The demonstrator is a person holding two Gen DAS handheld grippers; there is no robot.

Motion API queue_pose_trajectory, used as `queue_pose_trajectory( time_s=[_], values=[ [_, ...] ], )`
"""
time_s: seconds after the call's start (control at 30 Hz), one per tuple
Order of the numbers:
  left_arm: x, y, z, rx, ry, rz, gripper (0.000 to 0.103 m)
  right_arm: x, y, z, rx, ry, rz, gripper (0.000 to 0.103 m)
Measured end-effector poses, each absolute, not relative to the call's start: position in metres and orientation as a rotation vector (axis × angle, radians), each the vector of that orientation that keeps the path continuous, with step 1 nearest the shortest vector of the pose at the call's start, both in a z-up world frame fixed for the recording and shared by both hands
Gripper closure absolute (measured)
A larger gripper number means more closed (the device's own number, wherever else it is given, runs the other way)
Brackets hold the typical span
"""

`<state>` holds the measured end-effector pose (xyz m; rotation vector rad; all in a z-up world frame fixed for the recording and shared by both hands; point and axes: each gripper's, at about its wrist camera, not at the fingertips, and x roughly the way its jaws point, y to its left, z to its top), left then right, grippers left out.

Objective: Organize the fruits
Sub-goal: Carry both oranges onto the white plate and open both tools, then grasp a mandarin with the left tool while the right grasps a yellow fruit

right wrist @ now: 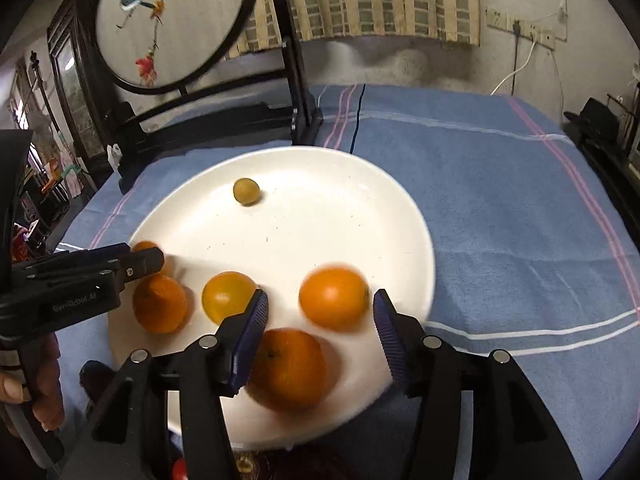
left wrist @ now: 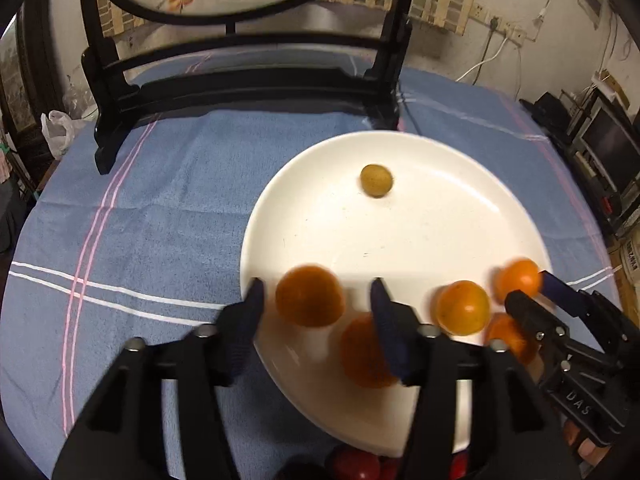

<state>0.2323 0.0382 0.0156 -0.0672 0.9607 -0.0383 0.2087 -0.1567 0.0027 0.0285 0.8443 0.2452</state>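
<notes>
Left wrist view shows the white plate [left wrist: 400, 220] lying on the blue cloth [left wrist: 160, 200], carrying five orange fruits along its near side and one small greenish-brown fruit [left wrist: 376, 181] alone toward the far side. The left gripper [left wrist: 316, 300] is spread wide, with one blurred orange [left wrist: 310, 296] lying between its fingers, untouched by either pad; a second orange [left wrist: 360, 352] sits partly behind the right finger. The right gripper [right wrist: 320, 304] is likewise spread, with an orange [right wrist: 334, 297] between its tips and a larger orange [right wrist: 288, 368] just below, touching the left pad. A yellower fruit [right wrist: 228, 296] sits just beside that pad. In the left view the right gripper's fingertips reach in beside the two rightmost oranges.

Behind the plate stands a dark wooden stand [right wrist: 200, 120] holding a round embroidered screen [right wrist: 172, 20], close to the plate's far rim. Red fruits [left wrist: 356, 464] show at the bottom edge, under the plate's near rim. Cloth lies bare to the plate's right [right wrist: 520, 220] and to its left in the left view.
</notes>
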Motion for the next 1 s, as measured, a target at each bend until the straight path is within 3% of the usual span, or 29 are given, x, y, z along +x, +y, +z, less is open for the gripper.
queue_pose_trajectory(
  time_s=[0.47, 0.8, 1.0],
  values=[
    [0.133, 0.024, 0.053, -0.022, 0.843, -0.067, 0.034, 0.117, -0.175, 0.033, -0.009, 0.779, 0.278, 0.045],
    [0.052, 0.013, 0.003, 0.012, 0.922, -0.116, 0.032, 0.06, -0.177, 0.018, 0.074, 0.742, 0.275, 0.025],
    [0.035, 0.006, -0.02, 0.033, 0.963, -0.118, 0.032, 0.054, -0.177, 0.006, 0.095, 0.75, 0.315, 0.024]
  ],
)
